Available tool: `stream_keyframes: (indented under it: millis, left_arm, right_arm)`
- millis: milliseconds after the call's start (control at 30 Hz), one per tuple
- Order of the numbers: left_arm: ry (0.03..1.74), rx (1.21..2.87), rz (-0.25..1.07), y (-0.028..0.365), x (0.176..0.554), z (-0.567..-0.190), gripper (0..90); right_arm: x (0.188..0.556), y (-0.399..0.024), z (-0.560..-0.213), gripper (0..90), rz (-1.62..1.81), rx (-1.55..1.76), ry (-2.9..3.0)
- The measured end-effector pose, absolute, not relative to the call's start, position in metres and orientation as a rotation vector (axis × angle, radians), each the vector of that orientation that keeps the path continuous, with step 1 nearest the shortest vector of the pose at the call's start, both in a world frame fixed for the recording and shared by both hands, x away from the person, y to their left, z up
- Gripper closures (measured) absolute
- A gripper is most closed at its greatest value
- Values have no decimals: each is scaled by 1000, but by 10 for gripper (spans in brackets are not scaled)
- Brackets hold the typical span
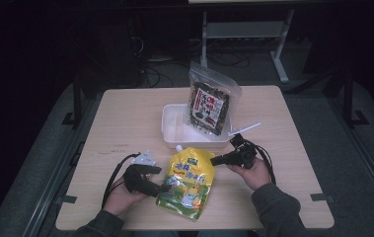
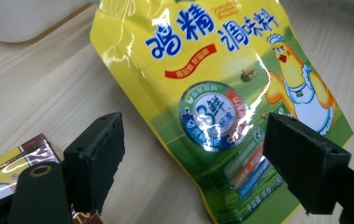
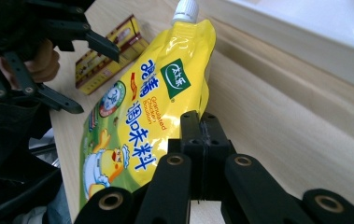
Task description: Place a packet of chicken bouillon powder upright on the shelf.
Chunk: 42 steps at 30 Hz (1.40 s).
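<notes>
Left tongs (image 1: 165, 178) gape beside yellow pouch (image 1: 187, 180), spout toward white tray (image 1: 170, 129).

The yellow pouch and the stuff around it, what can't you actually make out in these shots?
- Yellow pouch: in the left gripper view its bottom corner is cut off by the frame edge and its small print is too fine to read.
- Red and gold packet: the left gripper's own jaw covers most of it in the left gripper view.
- White tray: the upright seaweed bag hides its right part in the high view.
</notes>
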<state>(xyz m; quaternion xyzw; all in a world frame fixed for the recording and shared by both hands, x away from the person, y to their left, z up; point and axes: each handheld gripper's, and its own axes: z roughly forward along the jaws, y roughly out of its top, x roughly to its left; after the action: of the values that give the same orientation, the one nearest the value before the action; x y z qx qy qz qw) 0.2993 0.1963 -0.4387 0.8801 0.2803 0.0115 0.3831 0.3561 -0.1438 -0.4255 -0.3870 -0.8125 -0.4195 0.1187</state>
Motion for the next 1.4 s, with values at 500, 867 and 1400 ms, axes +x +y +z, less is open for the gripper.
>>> stream_keyframes:
  millis: [500,867,1400]
  left_arm:
    - [719,2209,-39,196,301,-441,184]
    - [717,2166,-157,193,305,-447,210]
    - [635,2029,-317,203,307,-443,632]
  right_arm:
    - [351,-145,-399,900,-1301,-1085,-2400]
    - [343,-141,-381,900,-1387,-1002,-2384]
    - [336,-140,-363,900,-1435,-924,-2386]
